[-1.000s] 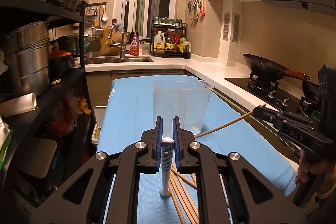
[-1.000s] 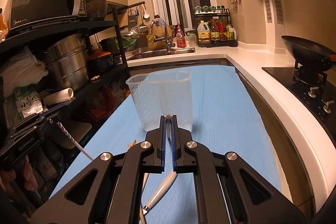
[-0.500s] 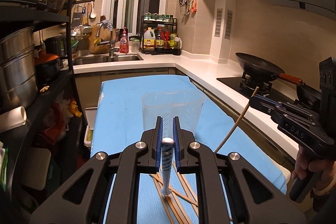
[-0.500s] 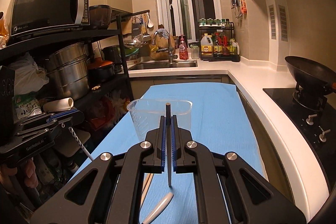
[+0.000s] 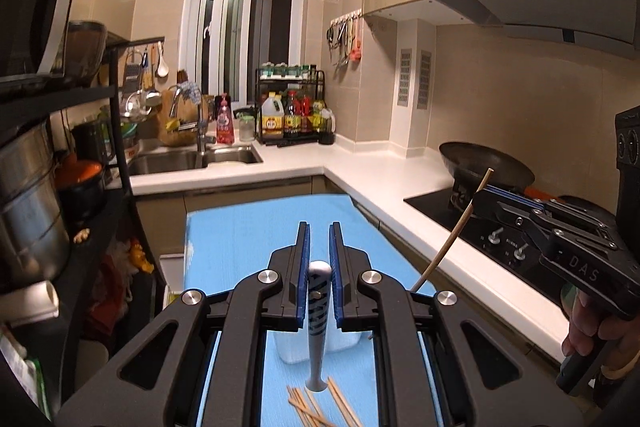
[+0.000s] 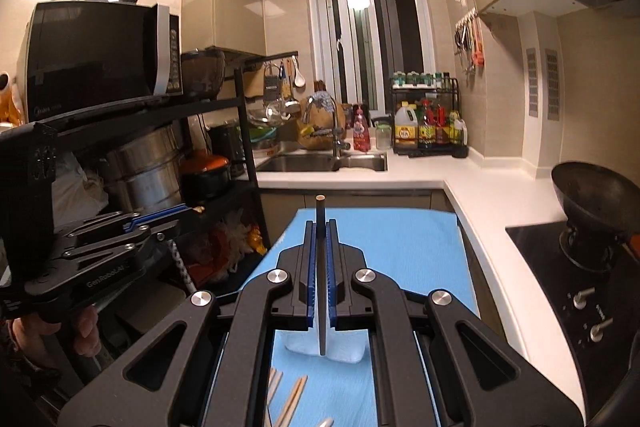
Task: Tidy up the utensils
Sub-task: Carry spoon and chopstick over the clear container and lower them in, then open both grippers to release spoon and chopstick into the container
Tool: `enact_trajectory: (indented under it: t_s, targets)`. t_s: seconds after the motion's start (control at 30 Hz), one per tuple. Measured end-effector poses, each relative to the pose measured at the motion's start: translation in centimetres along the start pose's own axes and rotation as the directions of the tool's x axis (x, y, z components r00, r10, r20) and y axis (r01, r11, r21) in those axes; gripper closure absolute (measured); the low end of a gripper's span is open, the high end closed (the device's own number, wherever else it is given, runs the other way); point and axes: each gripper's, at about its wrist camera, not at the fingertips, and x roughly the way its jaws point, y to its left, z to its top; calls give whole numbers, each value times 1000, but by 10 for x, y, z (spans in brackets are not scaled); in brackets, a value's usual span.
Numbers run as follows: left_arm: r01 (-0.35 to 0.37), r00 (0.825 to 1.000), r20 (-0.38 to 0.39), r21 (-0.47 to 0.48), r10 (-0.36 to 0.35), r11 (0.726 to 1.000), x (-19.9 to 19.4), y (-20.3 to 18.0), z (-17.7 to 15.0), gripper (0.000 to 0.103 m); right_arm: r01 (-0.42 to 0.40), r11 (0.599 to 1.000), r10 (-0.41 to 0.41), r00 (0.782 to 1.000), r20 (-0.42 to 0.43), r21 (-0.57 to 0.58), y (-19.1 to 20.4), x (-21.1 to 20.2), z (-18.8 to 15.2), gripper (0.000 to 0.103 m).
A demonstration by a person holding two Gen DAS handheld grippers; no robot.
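Above the blue table (image 5: 240,227) you hold both pieces: left gripper (image 5: 319,259) clamps the patterned utensil handle (image 5: 318,311), right gripper (image 6: 319,259) pinches a chopstick (image 6: 321,287). Light, stiff, slippery; grip mid-shaft. Clear cup (image 6: 344,349) stands below.

Left wrist view: mounted just behind the left gripper (image 5: 318,247), looking forward along its fingers (image 5: 301,259) and slightly down over the blue-covered worktop (image 5: 240,239); sink (image 5: 188,161) and window (image 5: 240,15) far beyond the fingers, right gripper (image 5: 478,203) close in at the right edge. Right wrist view: mounted likewise behind the right gripper (image 6: 320,247), facing the same way over its fingers (image 6: 309,259), left gripper (image 6: 188,213) close at the left edge. Shared by both: clear plastic container (image 5: 340,345) just below the fingers, loose chopsticks (image 5: 316,407) nearer still, wok (image 5: 486,167) on the hob, bottle rack (image 5: 292,107), sink, window.
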Motion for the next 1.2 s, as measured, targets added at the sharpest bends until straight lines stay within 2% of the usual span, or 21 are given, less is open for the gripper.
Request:
enact_trajectory:
  t_s: [0.23, 0.4, 0.53, 0.7, 1.07, 1.1, 1.13, 1.17, 1.2]
  targets:
    - [-17, 997, 75, 24, 16, 1000, 20, -1, 50, 93, 19, 999, -16, 998, 64, -48, 6, 18, 42, 98]
    - [-15, 996, 83, 23, 13, 1000, 50, 2, 56, 93, 19, 998, -16, 999, 45, -52, 2, 50, 45, 98]
    - [-17, 998, 66, 12, 16, 1000, 77, 7, 48, 93, 22, 999, -21, 1000, 18, -49, -3, 75, 30, 98]
    - [-25, 1000, 13, 7, 25, 1000, 111, 15, 20, 93, 22, 999, -23, 999, -34, -37, -11, 101, 7, 98]
    - [-46, 996, -73, -17, 44, 999, 134, 31, -17, 92, 57, 998, -54, 989, -137, 21, -26, 130, -44, 97]
    - [-46, 996, -76, -30, 43, 999, 132, 33, -19, 82, 56, 998, -51, 988, -146, 30, -25, 130, -48, 94]
    - [-42, 996, -78, -44, 38, 998, 131, 34, -21, 69, 49, 998, -42, 986, -161, 38, -26, 131, -51, 81]
    - [-52, 996, -76, -64, 47, 997, 128, 37, -22, 38, 37, 998, -28, 985, -168, 50, -27, 130, -55, 71]
    - [-82, 996, -55, -91, 77, 993, 122, 39, -23, 24, 30, 998, -20, 986, -165, 58, -27, 127, -57, 55]
